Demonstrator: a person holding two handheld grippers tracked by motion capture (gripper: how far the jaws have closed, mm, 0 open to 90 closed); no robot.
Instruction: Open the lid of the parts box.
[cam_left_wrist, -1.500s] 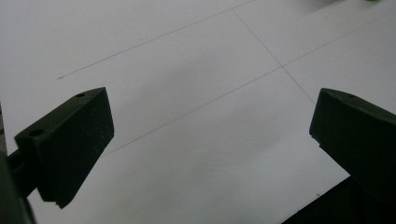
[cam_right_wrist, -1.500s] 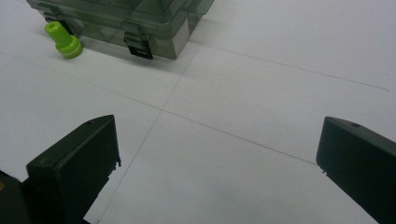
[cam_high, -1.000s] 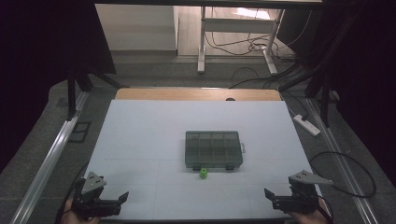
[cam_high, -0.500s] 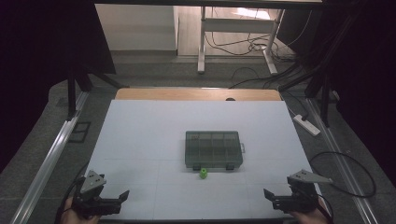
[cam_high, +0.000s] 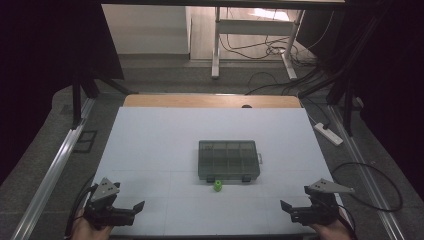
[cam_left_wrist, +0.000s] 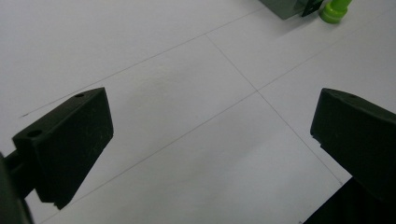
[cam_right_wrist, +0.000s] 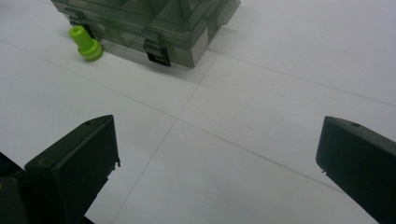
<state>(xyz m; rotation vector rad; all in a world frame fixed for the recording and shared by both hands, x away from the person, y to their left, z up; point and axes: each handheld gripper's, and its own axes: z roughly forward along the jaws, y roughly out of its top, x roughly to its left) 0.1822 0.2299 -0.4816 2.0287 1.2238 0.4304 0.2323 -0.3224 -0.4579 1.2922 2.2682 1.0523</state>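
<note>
The small green peg (cam_high: 218, 185) stands upright on the white counter (cam_high: 150, 150), just in front of the grey compartment box (cam_high: 228, 160), near the box's front left latch. In your right gripper view the peg (cam_right_wrist: 86, 44) sits at the upper left, wide base down, close beside the box (cam_right_wrist: 154, 23) and apart from its two black latches. In your left gripper view the peg (cam_left_wrist: 334, 9) shows at the top right edge, next to a corner of the box (cam_left_wrist: 285, 5).

The box lies closed and flat near the middle of the counter, its clear lid showing the dividers inside.

Your left gripper (cam_high: 131, 209) rests at the near left corner of the counter, its jaws spread wide with nothing between them, only bare counter. Your right gripper (cam_high: 288, 210) sits at the near right corner, jaws likewise wide apart and empty. Both are well apart from the peg and the box, and both point inward toward the middle.
</note>
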